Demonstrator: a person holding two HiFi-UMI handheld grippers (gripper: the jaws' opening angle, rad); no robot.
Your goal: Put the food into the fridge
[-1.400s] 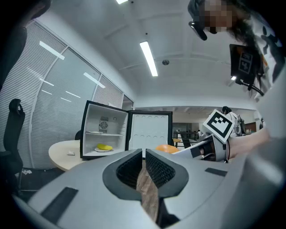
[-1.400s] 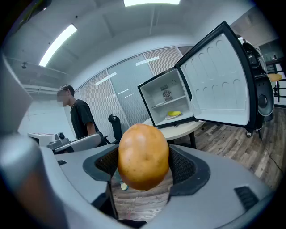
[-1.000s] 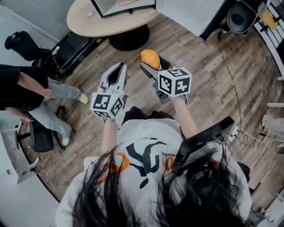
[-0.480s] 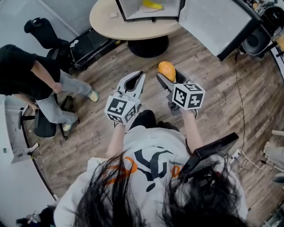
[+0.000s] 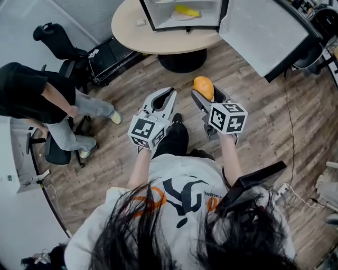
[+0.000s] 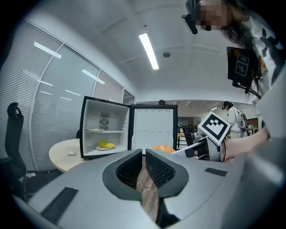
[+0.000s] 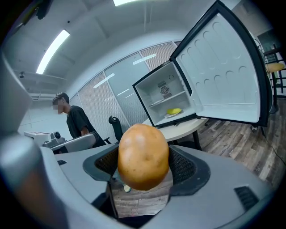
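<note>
Head cam looks steeply down over the person's hair (image 5: 158,237). Cams on the left gripper (image 5: 166,95) and right gripper (image 5: 205,92) sit right behind their jaws, facing the open fridge (image 5: 158,18), so all three catch it.

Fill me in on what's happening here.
A person stands on a wooden floor with a gripper in each hand, facing a small fridge that sits on a round table. The right gripper is shut on a rounded orange-brown piece of food, held short of the table. The left gripper has its jaws together with nothing between them. The fridge door hangs open, and a yellow food item lies on a plate inside.
</note>
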